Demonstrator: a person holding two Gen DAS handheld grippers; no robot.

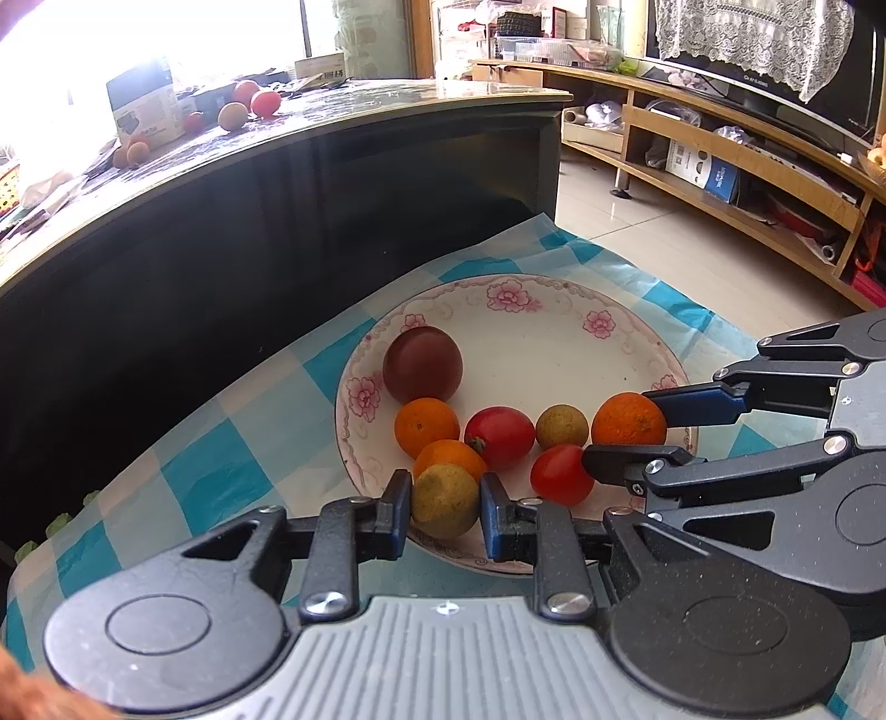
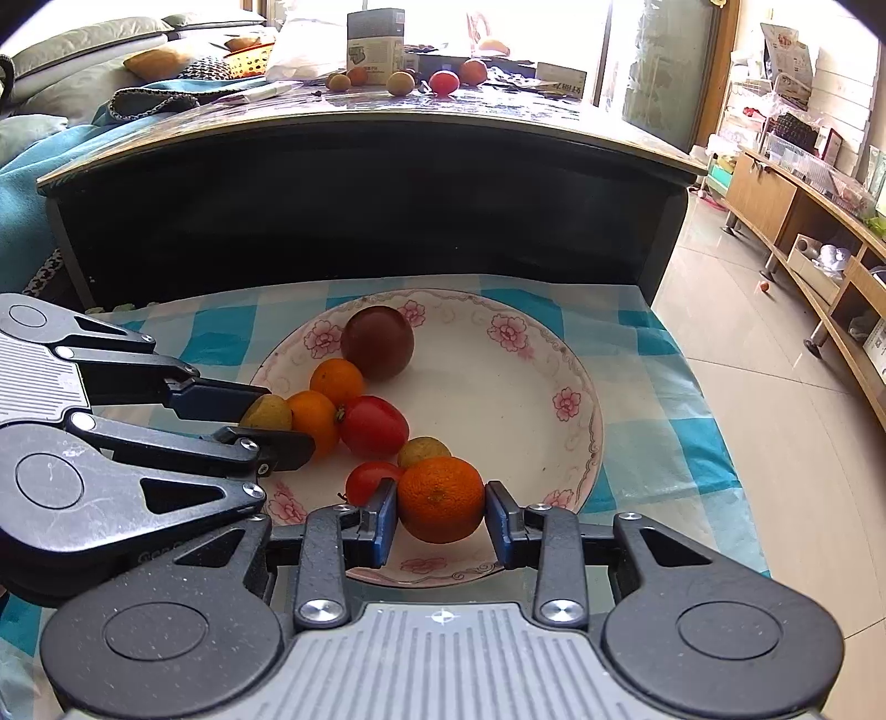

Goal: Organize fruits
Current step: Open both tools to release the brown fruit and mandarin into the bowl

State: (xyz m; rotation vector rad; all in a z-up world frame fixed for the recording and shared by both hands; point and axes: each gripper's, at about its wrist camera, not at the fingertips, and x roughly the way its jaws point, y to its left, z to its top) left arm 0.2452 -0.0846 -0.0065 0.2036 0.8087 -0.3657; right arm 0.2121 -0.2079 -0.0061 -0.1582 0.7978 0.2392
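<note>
A white plate with pink flowers on its rim sits on a blue-and-white checked cloth, and both grippers reach over its near edge.

The left gripper is clamped on a yellow-green fruit — its blue pads press against both sides of it, and the fruit sits at the plate's near rim. From the right wrist view the same gripper comes in from the left, its tips around that fruit.

The right gripper has its fingers around a large orange, the left pad against the skin and the right pad touching or just beside it. In the left wrist view this orange lies at the plate's right edge between the two fingers.

The other fruit lies in a curved row across the plate: a dark purple-brown round fruit at the far left, two smaller oranges just in front of it, a red oval tomato beside them, a small greenish fruit, and a second red tomato near the right gripper's lower finger.

Behind the cloth stands a dark table with a glossy top — more loose fruit and a box lie on it, well apart from the plate
</note>
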